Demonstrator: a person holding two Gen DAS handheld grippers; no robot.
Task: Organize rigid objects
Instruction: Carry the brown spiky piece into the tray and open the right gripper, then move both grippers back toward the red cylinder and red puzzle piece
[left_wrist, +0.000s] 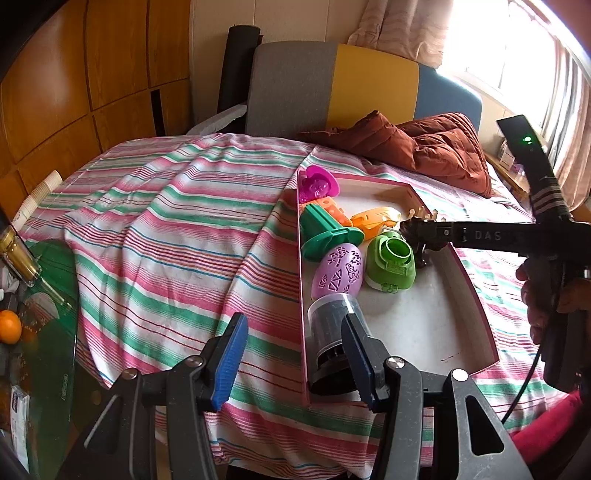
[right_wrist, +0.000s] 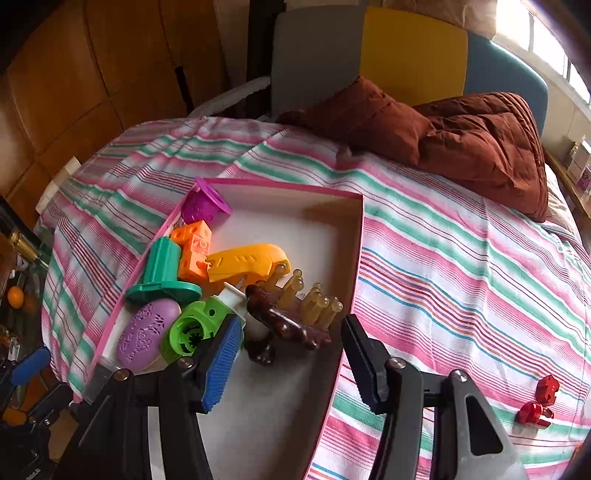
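Most of the sorting appeared done: a shallow pink-edged cardboard tray (right_wrist: 354, 229) on the striped cloth (right_wrist: 461, 240) already held a purple egg-shaped mould (right_wrist: 147, 332), a green flanged cylinder (right_wrist: 162, 273), an orange perforated block (right_wrist: 194, 251), a yellow moulded piece (right_wrist: 247, 260) and a glossy brown hair claw (right_wrist: 288, 321) with amber teeth. Two small red plastic pieces (right_wrist: 539, 402) were left outside on the cloth. The right gripper (right_wrist: 288, 354) was seen released above the claw, pads clear of it. The left gripper (left_wrist: 295, 354) was spread across the tray's edge, with a ribbed grey cap (left_wrist: 330, 332) against one pad; whether anything was grasped could not be told.
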